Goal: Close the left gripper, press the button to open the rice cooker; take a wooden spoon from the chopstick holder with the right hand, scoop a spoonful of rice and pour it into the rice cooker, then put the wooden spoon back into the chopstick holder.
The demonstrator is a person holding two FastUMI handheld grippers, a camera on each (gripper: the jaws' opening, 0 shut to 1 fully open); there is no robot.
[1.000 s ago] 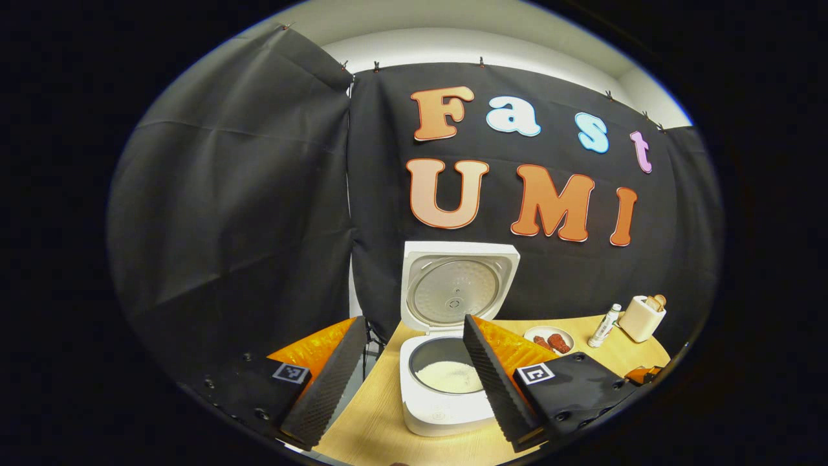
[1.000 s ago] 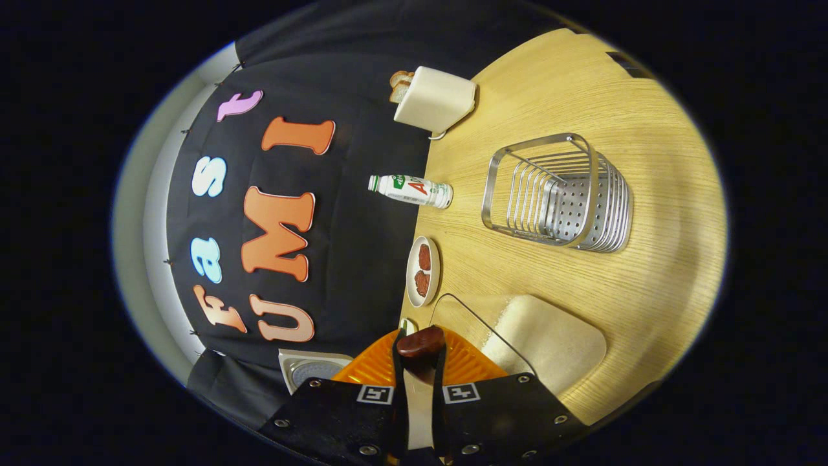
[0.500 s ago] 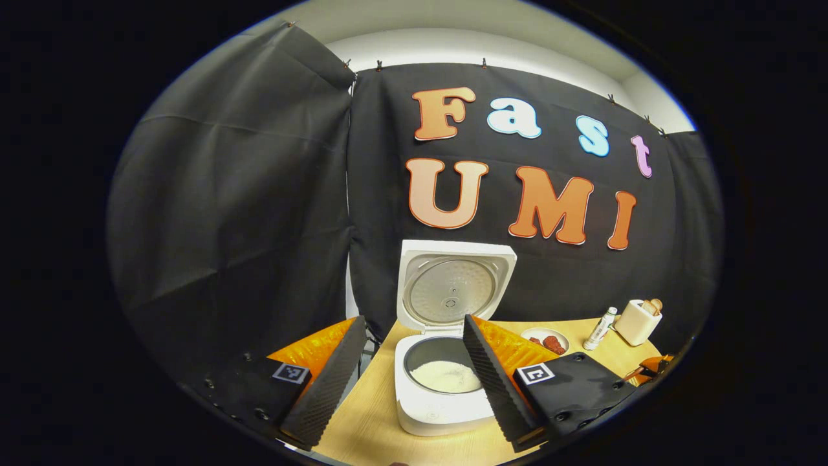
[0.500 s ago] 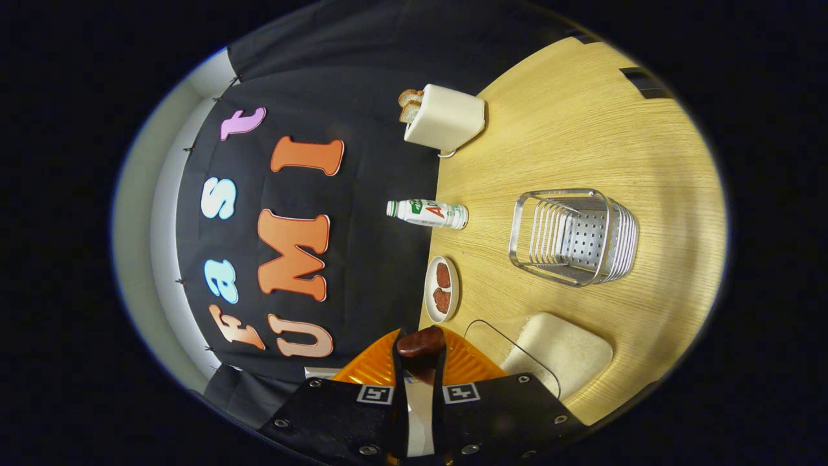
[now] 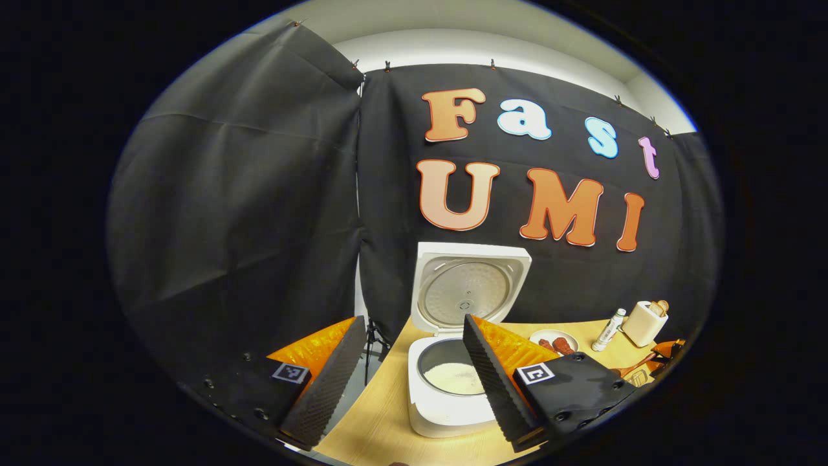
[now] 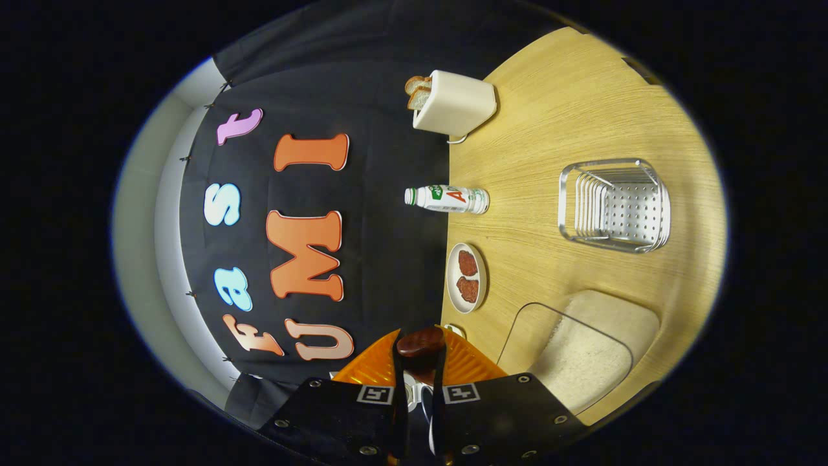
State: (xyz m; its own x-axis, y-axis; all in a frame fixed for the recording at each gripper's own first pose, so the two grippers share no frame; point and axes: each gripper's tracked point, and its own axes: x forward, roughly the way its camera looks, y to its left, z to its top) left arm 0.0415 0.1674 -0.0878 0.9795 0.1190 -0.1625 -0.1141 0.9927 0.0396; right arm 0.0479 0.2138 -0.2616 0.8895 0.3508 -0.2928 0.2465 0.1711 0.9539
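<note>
The white rice cooker [image 5: 446,408] stands open, lid [image 5: 470,291] upright, with white rice [image 5: 456,378] in its pot. My left gripper [image 5: 413,320] is open and empty, hovering in front of the cooker. My right gripper [image 6: 420,343] is shut on the wooden spoon [image 6: 420,341], whose dark rounded end sticks out between the fingers. The view is rolled sideways over the table. The metal chopstick holder [image 6: 614,206] stands empty ahead, seen from above. A clear container of rice [image 6: 582,353] lies near the gripper. In the left gripper view the spoon [image 5: 631,370] shows at the far right.
A wooden table [image 6: 569,116] carries a cream toaster with bread [image 6: 453,103], a small white bottle [image 6: 446,199] and a plate with red pieces [image 6: 466,278] along the black cloth wall. The same toaster [image 5: 643,321], bottle [image 5: 608,329] and plate [image 5: 553,341] stand right of the cooker.
The right gripper with the spoon has moved away from the cooker; the chopstick holder now shows more from above. The left gripper has drifted slightly and stays open.
</note>
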